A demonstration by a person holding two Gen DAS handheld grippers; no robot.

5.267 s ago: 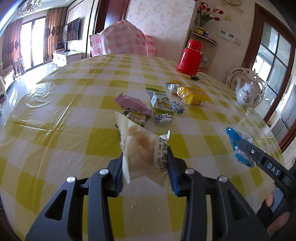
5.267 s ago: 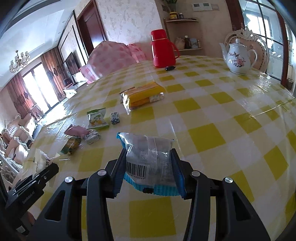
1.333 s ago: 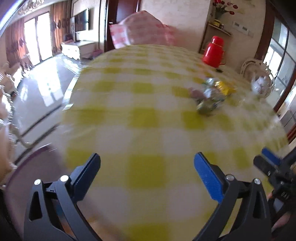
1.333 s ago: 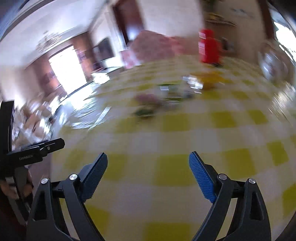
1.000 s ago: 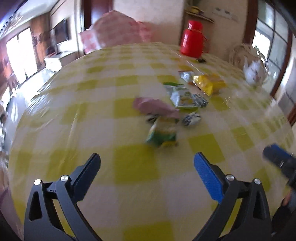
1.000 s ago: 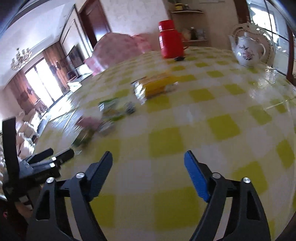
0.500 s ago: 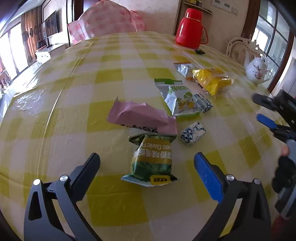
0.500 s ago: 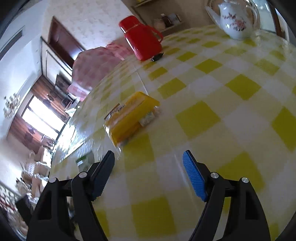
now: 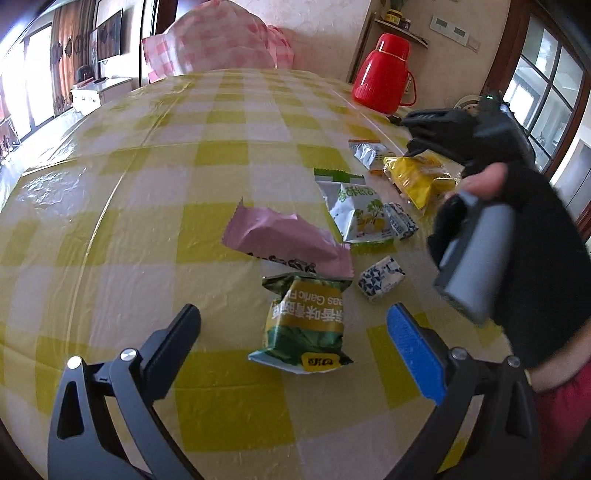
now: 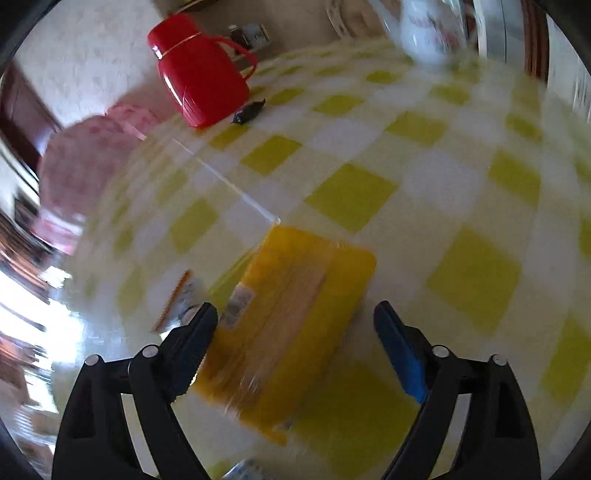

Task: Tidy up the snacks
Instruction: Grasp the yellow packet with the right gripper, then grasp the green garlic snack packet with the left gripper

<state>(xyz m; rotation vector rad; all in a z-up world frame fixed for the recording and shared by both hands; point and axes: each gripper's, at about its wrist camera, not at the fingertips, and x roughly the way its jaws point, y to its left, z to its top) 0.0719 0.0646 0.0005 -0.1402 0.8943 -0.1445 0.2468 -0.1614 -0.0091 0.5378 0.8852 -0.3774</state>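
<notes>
My left gripper [image 9: 295,328] is open and empty, its jaws either side of a green garlic snack packet [image 9: 306,325] lying on the yellow checked tablecloth. Beyond it lie a pink packet [image 9: 284,240], a small blue-white candy [image 9: 380,282], a white-green packet [image 9: 356,212], another small candy [image 9: 400,221], a silver packet [image 9: 369,151] and a yellow packet [image 9: 421,177]. My right gripper [image 10: 295,328] is open and empty, low over the yellow packet [image 10: 291,306], which lies between its jaws. The right gripper's body [image 9: 476,236], held in a black-gloved hand, shows at the right of the left wrist view.
A red thermos [image 9: 384,74] [image 10: 199,74] stands at the table's far side with a small dark object [image 10: 249,110] beside it. A white floral teapot [image 10: 432,33] stands far right. A pink checked chair cover [image 9: 218,48] rises behind the table.
Both grippers let go of their earlier packets, swung away and came back open. The left has closed in on the green packet; the right has dropped over the yellow packet.
</notes>
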